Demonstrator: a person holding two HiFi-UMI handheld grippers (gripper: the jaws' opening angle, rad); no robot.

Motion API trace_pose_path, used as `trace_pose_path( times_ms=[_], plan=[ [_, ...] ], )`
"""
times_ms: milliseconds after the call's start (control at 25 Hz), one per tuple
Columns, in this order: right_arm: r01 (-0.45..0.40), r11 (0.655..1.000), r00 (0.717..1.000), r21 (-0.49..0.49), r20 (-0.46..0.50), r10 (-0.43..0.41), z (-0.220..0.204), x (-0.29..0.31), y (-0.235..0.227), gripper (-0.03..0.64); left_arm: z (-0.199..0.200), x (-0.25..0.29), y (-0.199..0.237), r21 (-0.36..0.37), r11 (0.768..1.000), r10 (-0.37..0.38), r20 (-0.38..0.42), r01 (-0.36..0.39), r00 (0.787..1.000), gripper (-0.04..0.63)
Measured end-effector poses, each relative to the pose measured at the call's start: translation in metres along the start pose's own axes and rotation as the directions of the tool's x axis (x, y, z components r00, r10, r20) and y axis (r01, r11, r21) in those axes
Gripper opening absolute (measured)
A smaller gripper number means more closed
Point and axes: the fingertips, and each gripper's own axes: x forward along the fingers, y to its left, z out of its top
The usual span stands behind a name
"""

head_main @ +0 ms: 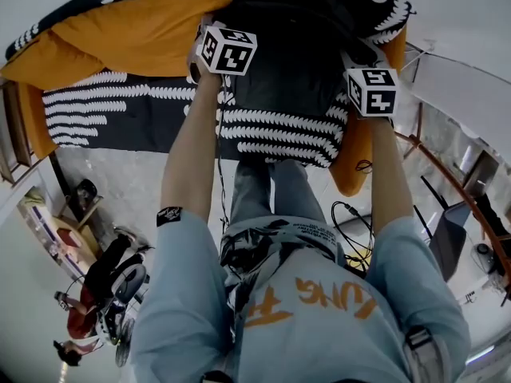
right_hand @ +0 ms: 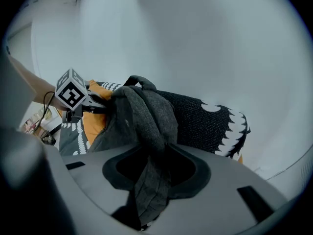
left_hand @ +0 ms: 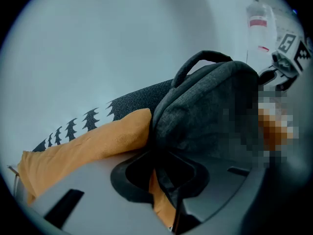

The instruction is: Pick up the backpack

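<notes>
Jaws of left gripper and right gripper clamp the backpack, standing upright, handle uppermost.

Dim cool light, heavy fisheye warp w/ dark vignetted edges.

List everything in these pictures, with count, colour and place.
backpack: one, dark grey, on the blanket, between both grippers
blanket: one, black with white pattern, under the backpack
pillows: at least two, orange, left and right of the backpack
cables: several, black, on the floor at the head view's right
left gripper: one, grey, jaws closed on a thin backpack strap
right gripper: one, grey, jaws closed on backpack fabric
arms: two, bare, reaching forward
</notes>
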Motion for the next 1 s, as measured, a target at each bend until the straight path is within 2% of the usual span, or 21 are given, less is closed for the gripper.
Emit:
trace_pose_path(
  times_ms=[280,560,800,1000],
  plan=[
    [-0.006,1.0,1.0,0.025,0.001,0.006,-0.003,-0.033,0.026,0.091,-0.005,-0.024,-0.004,-0.028,1.0,-0.002,0.038,0.003,0.999,0.064],
    [0.034,0.996,0.999,0.085,0.023,-0.037,-0.015,-0.07,0.041,0.087,-0.011,-0.068,-0.016,-0.013,1.0,-0.016,0.096,0.017,0.995,0.054],
    [0.058,0.982,0.997,0.18,0.032,-0.064,-0.028,-0.107,0.065,0.087,-0.028,-0.118,-0.026,-0.052,0.996,-0.064,0.119,0.071,0.991,0.051],
    [0.073,0.974,0.995,0.216,0.046,-0.085,-0.035,-0.13,0.087,0.089,-0.043,-0.147,-0.027,-0.073,0.99,-0.105,0.143,0.117,0.984,0.051]
  ],
)
